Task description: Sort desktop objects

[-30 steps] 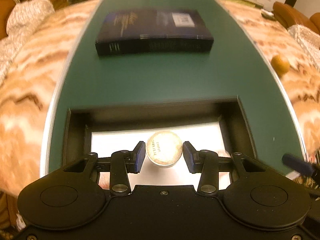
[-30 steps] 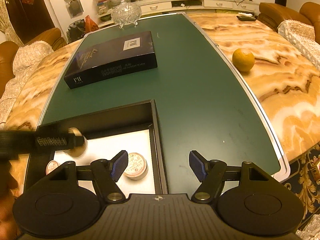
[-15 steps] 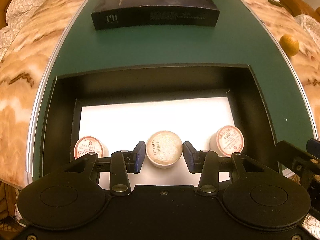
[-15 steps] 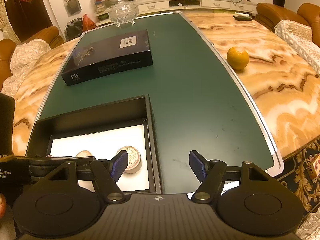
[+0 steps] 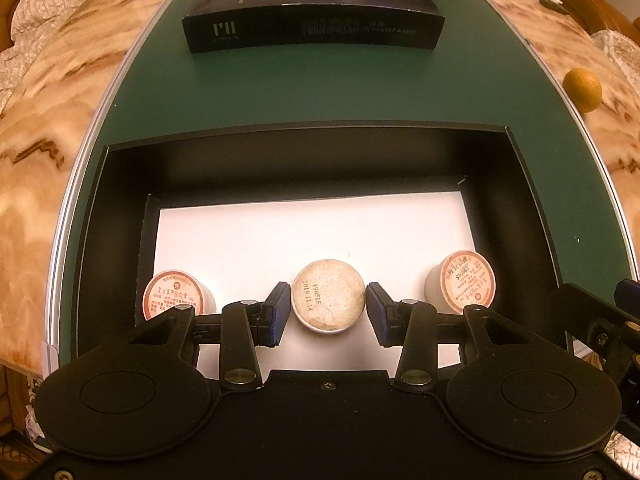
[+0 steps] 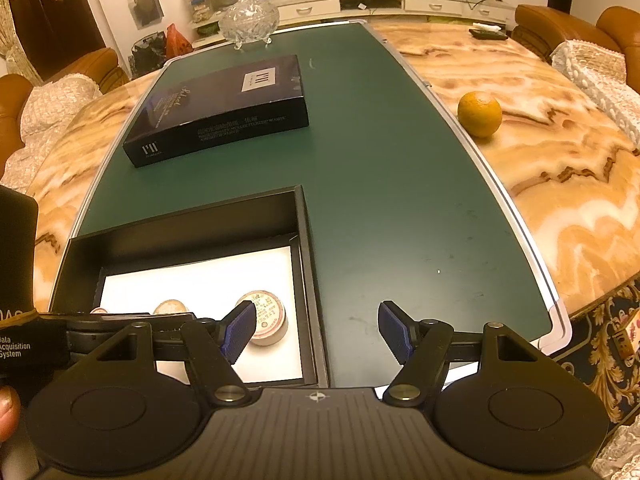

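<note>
White-lined box (image 5: 532, 216) holds three cups; the middle cup (image 5: 328, 300) is bracketed by the left gripper (image 5: 327, 312), pads beside its sides, whether clenched or released cannot be told. The right gripper (image 6: 318, 330) is spread, empty, over the mat right of the box.

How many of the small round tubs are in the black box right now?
3. One near the box's left wall, one between the left gripper's fingers, one near the right wall. None seem hidden.

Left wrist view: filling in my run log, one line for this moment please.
left gripper: around middle tea cake, contact unclear | black box: three cakes | right gripper: open, empty
</note>
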Demonstrator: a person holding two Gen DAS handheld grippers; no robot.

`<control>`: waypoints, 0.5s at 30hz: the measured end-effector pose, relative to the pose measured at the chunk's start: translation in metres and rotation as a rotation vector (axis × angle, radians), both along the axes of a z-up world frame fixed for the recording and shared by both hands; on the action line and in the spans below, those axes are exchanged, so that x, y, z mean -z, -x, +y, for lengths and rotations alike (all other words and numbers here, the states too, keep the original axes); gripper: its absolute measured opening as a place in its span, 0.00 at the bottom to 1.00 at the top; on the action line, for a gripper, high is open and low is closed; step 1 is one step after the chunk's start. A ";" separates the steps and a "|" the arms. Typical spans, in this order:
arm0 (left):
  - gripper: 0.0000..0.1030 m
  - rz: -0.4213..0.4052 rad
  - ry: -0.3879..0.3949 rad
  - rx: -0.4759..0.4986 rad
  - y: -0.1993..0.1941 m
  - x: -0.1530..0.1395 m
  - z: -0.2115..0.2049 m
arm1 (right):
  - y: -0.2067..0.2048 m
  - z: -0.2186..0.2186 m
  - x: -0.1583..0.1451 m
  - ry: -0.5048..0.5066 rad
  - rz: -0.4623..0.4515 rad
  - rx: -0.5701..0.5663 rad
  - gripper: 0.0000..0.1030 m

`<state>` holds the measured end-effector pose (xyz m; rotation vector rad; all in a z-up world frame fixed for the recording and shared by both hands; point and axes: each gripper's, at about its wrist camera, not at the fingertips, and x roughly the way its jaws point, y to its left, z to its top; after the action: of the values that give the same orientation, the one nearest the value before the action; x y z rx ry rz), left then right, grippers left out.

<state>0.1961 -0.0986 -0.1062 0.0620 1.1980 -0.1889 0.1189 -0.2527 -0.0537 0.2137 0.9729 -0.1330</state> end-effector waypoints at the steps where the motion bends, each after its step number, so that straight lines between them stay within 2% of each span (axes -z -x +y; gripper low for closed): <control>1: 0.43 0.002 0.001 -0.002 0.000 0.000 0.000 | 0.000 0.000 0.000 0.000 0.000 0.000 0.69; 7: 0.49 0.001 0.047 -0.001 0.006 -0.008 0.009 | 0.001 0.001 -0.004 -0.003 -0.005 0.002 0.69; 10: 0.65 -0.035 0.035 -0.014 0.016 -0.023 0.016 | 0.002 0.001 -0.008 -0.023 -0.009 0.005 0.69; 12: 0.72 -0.069 0.016 -0.024 0.023 -0.035 0.024 | 0.003 0.002 -0.012 -0.020 -0.014 0.005 0.69; 14: 0.86 -0.089 -0.008 -0.035 0.030 -0.046 0.032 | 0.004 0.006 -0.015 -0.018 -0.014 -0.005 0.69; 15: 0.86 -0.096 -0.017 -0.039 0.034 -0.050 0.036 | 0.004 0.008 -0.015 -0.018 -0.015 -0.009 0.69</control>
<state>0.1624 -0.0622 -0.0559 0.0614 1.1041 -0.1400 0.1150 -0.2447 -0.0383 0.2264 0.9607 -0.1145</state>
